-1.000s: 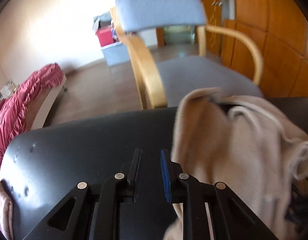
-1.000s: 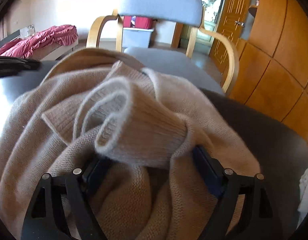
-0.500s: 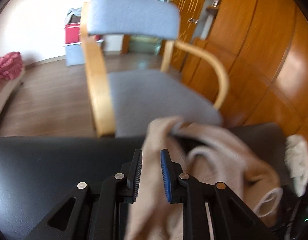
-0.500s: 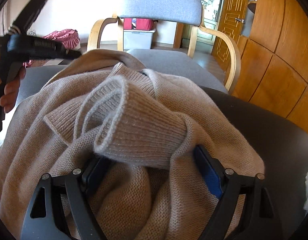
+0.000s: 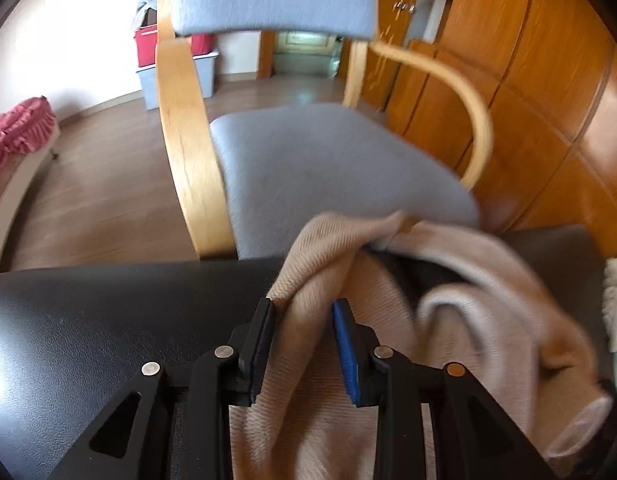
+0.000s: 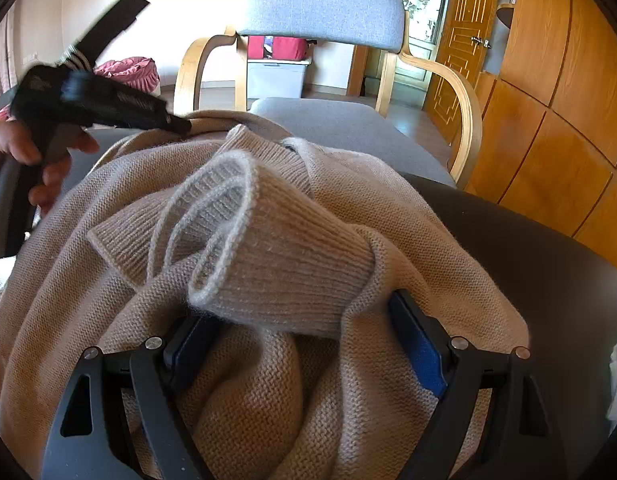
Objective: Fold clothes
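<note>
A beige knit sweater [image 6: 268,240] lies crumpled on a black table [image 5: 88,320]. In the left wrist view my left gripper [image 5: 304,344] has its jaws opening, with a raised fold of the sweater [image 5: 316,280] standing between the pads. The right wrist view shows that same left gripper [image 6: 182,125] at the sweater's far left edge, held by a hand [image 6: 12,148]. My right gripper [image 6: 304,340] is spread wide and pushed into the heap. Knit is bunched between its fingers, and a ribbed cuff [image 6: 244,216] lies over them.
A grey-cushioned wooden armchair [image 5: 328,160] stands just beyond the table's far edge. Orange wooden cupboard doors [image 5: 548,100] fill the right side. A white cloth [image 5: 616,304] lies at the table's right edge. Red bedding [image 5: 16,136] and storage boxes [image 5: 148,48] are further off.
My left gripper has swung right from bare table onto the sweater, and its jaws have widened around a fold. The right gripper and the heap in it have stayed put.
</note>
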Demonstrator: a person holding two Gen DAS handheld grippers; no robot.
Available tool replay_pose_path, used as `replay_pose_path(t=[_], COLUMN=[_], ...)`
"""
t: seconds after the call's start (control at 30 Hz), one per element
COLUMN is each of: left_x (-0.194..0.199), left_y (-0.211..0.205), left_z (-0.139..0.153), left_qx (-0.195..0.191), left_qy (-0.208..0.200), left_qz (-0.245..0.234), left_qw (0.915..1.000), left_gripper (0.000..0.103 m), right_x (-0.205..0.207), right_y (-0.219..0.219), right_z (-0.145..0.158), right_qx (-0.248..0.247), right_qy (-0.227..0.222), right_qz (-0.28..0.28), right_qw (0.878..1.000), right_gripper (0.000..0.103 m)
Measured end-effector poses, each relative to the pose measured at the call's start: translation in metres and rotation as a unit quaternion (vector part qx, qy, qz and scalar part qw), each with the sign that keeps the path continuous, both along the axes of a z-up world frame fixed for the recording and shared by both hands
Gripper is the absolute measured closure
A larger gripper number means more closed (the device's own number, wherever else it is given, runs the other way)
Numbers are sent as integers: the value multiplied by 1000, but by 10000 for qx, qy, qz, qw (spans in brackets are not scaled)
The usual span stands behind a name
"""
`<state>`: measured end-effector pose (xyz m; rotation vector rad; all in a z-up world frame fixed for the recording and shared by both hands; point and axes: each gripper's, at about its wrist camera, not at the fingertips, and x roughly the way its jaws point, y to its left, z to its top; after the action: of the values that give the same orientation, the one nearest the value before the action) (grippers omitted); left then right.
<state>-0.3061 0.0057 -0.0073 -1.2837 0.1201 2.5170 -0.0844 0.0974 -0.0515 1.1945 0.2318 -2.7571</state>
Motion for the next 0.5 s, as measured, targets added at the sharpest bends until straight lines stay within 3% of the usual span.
replay_pose_path(t=[0.13,0.17,0.2,0.3,0.5], left_x=[13,15,18,32,61], left_y=[13,14,16,20,-18], left_z=[-5,-5,-5,-5,2], left_qx=[-589,-672,-789,-1211,-1010], left_qy=[456,476,526,724,667], left_qz=[-157,-140,-126,-117,141], left_qw=[9971,9965,9954,9899,9926], left_gripper=[68,71,85,93,95], right_x=[-1,0,1,0,-2], right_y=[1,1,2,4,5], right_z=[0,0,0,0,0], right_qx=[-4,-4,-6,-39,-80], right_qy=[0,0,0,0,2], right_qz=[-1,0,3,6,2], right_qw=[10000,10000,10000,10000,10000], right_gripper=[16,16,16,16,16])
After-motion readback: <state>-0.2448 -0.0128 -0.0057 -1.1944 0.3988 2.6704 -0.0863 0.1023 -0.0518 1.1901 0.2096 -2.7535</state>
